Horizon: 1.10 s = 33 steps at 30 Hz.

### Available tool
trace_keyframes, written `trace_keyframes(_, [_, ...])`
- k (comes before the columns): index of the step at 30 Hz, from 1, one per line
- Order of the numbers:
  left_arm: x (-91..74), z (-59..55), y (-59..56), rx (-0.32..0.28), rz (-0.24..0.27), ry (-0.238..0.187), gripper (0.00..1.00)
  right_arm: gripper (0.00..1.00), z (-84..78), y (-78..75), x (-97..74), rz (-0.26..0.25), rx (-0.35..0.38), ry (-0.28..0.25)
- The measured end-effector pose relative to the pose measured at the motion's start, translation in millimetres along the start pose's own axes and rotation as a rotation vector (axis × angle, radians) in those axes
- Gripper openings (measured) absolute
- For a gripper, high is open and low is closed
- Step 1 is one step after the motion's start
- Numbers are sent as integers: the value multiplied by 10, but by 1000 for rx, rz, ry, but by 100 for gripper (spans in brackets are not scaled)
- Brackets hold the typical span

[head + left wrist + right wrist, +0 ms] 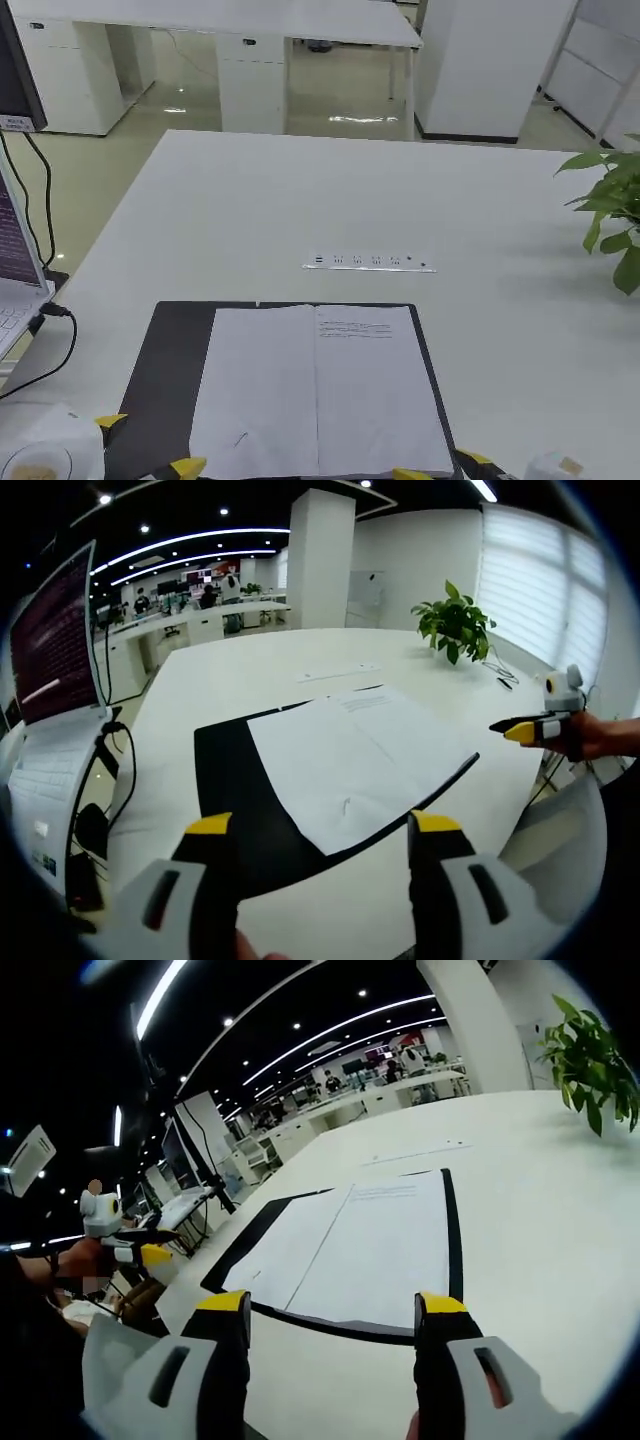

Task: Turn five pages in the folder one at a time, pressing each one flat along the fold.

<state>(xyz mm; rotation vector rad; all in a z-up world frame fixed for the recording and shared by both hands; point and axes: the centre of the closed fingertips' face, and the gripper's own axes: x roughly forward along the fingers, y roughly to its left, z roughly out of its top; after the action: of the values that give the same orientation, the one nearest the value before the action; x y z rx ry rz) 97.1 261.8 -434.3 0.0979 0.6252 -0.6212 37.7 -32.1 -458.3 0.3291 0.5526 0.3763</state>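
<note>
Both left gripper (322, 825) and right gripper (332, 1303) fingers (210, 825) apart at folder (170, 370) edge.

In the head view, the bottom edge cuts off the near end of the black open folder (170, 390) and most of the left gripper (148, 445) and right gripper (443, 468). The printed lines (355, 328) on its right page are too small to read. The picture's sides crop the open white laptop (12, 270) and the green leafy plant (612, 200).

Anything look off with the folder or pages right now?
Nothing much: the folder lies open on the table, pages flat. Only a small dark mark shows low on the left page.
</note>
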Motion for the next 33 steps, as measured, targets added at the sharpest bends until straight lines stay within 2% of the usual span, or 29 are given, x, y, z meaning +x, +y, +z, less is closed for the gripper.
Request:
trace_keyframes(10, [65, -5, -57, -2, -29, 12, 73, 65, 14, 22, -2, 5, -9, -5])
trace_keyframes(16, [141, 2, -132, 17, -51, 25, 73, 66, -53, 36, -29, 15, -19, 20])
trace_keyframes(23, [214, -27, -204, 35, -77, 42, 73, 67, -78, -21, -84, -4, -23, 20])
trace_keyframes(30, [294, 2, -459, 63, -126, 51, 73, 66, -77, -71, -123, -12, -10, 14])
trace_keyframes(33, [339, 26, -601, 69, -169, 43, 72, 66, -91, -70, -131, -8, -3, 16])
